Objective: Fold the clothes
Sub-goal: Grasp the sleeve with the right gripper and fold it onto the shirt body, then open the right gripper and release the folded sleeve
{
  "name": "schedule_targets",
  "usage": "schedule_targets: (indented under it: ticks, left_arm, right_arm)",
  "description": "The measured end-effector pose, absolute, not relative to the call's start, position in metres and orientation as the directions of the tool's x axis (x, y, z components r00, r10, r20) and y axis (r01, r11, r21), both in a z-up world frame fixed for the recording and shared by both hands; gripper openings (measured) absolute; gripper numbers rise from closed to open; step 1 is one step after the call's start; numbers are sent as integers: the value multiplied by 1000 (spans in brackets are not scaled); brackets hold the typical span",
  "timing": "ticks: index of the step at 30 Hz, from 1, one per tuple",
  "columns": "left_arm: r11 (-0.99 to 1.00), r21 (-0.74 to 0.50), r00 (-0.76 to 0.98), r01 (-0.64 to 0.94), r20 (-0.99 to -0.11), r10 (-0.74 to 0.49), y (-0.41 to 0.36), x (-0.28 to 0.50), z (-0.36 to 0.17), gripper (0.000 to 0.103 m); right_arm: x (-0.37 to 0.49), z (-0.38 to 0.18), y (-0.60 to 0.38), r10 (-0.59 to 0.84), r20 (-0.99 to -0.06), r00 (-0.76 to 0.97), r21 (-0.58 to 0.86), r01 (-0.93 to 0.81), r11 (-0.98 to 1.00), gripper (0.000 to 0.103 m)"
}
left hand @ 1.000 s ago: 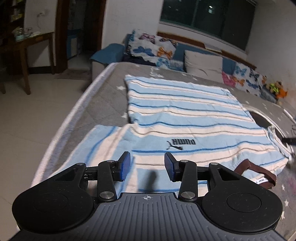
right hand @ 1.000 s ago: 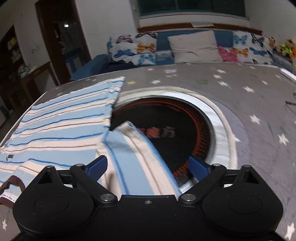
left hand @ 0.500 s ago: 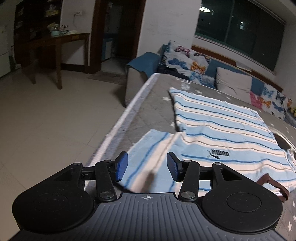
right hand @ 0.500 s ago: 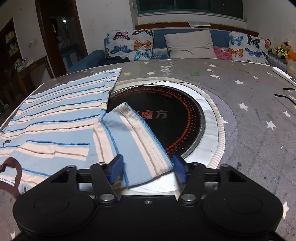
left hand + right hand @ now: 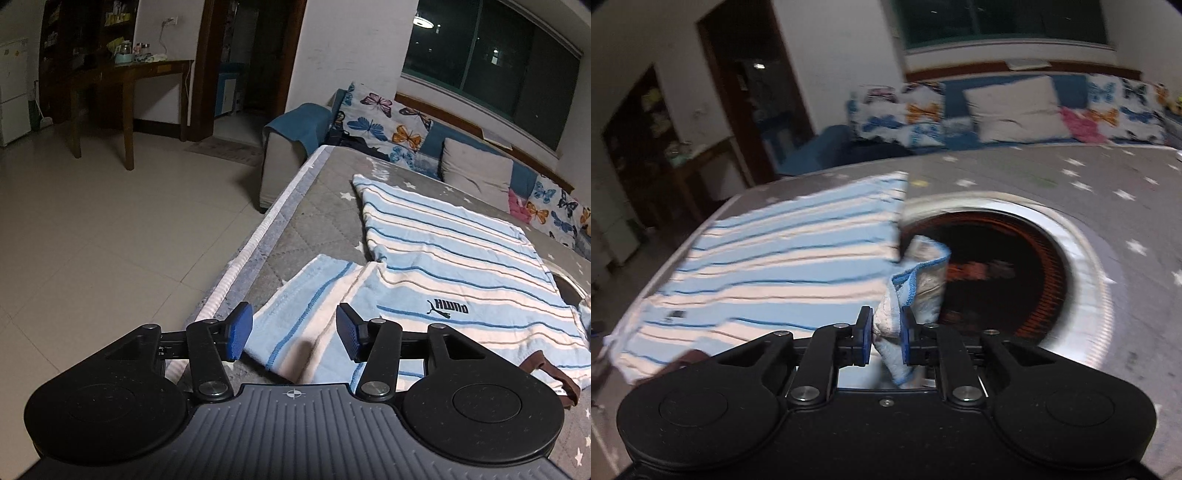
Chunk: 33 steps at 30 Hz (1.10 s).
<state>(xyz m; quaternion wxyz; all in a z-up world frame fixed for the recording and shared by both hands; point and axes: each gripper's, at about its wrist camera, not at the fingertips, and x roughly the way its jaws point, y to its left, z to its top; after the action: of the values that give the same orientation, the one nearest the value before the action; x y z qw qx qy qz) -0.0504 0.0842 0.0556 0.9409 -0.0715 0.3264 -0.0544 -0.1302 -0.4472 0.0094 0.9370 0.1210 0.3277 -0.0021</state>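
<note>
A blue and white striped shirt (image 5: 454,266) with a black logo lies flat on a grey starred bed. Its left sleeve (image 5: 306,314) spreads toward the bed's edge. My left gripper (image 5: 293,334) is open, its blue pads on either side of that sleeve's end, just above it. In the right wrist view the shirt (image 5: 783,254) lies to the left, and my right gripper (image 5: 885,334) is shut on the right sleeve (image 5: 916,280), which is bunched and lifted off the bed. The shirt's brown collar (image 5: 550,373) shows at the near right.
A round black and silver print (image 5: 1027,258) marks the bed cover right of the shirt. Butterfly cushions (image 5: 384,118) and a grey pillow (image 5: 476,173) line the far side. The bed's left edge (image 5: 240,266) drops to a tiled floor with a wooden table (image 5: 125,85).
My right gripper closed on the right sleeve and lifted it. My left gripper moved left along the shirt to the left sleeve and stayed open.
</note>
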Motion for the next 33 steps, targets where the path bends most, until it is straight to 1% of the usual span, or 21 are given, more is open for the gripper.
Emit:
schedule_targets:
  ticks: [11, 14, 15, 17, 19, 21, 24, 26, 29, 33]
  left_arm:
    - [981, -189, 780, 52, -605, -158, 88, -56, 55, 55]
    - [980, -192, 778, 52, -608, -160, 89, -56, 54, 55]
    - [980, -192, 776, 52, -609, -161, 89, -56, 54, 55]
    - [980, -190, 775, 52, -611, -160, 89, -56, 54, 55]
    - [978, -199, 771, 58, -613, -171, 88, -55, 53, 55]
    - [977, -206, 768, 61, -615, -178, 88, -55, 52, 55]
    - [975, -212, 764, 67, -618, -186, 85, -57, 50, 55]
    - [974, -215, 760, 68, -622, -190, 84, -57, 48, 55]
    - [973, -220, 753, 62, -629, -191, 84, -58, 46, 55]
    - [972, -228, 752, 51, -632, -188, 86, -60, 46, 55]
  right_arm:
    - [-113, 17, -403, 223, -580, 784, 274, -70, 959, 17]
    - [-108, 19, -391, 263, -569, 779, 287, -112, 951, 26]
    - [-107, 20, -387, 276, -565, 777, 291, -126, 949, 32]
    - [-103, 22, -379, 303, -558, 773, 298, -154, 942, 37]
    - [-111, 31, -380, 302, -544, 783, 293, -160, 943, 37]
    - [-125, 42, -386, 250, -542, 802, 243, -135, 960, 37]
    - [-116, 38, -397, 175, -578, 797, 199, -71, 978, 35]
    - [-115, 34, -399, 163, -587, 793, 186, -64, 980, 30]
    - [-117, 29, -399, 153, -589, 794, 166, -66, 984, 27]
    - [-119, 22, -398, 139, -591, 795, 138, -70, 988, 26]
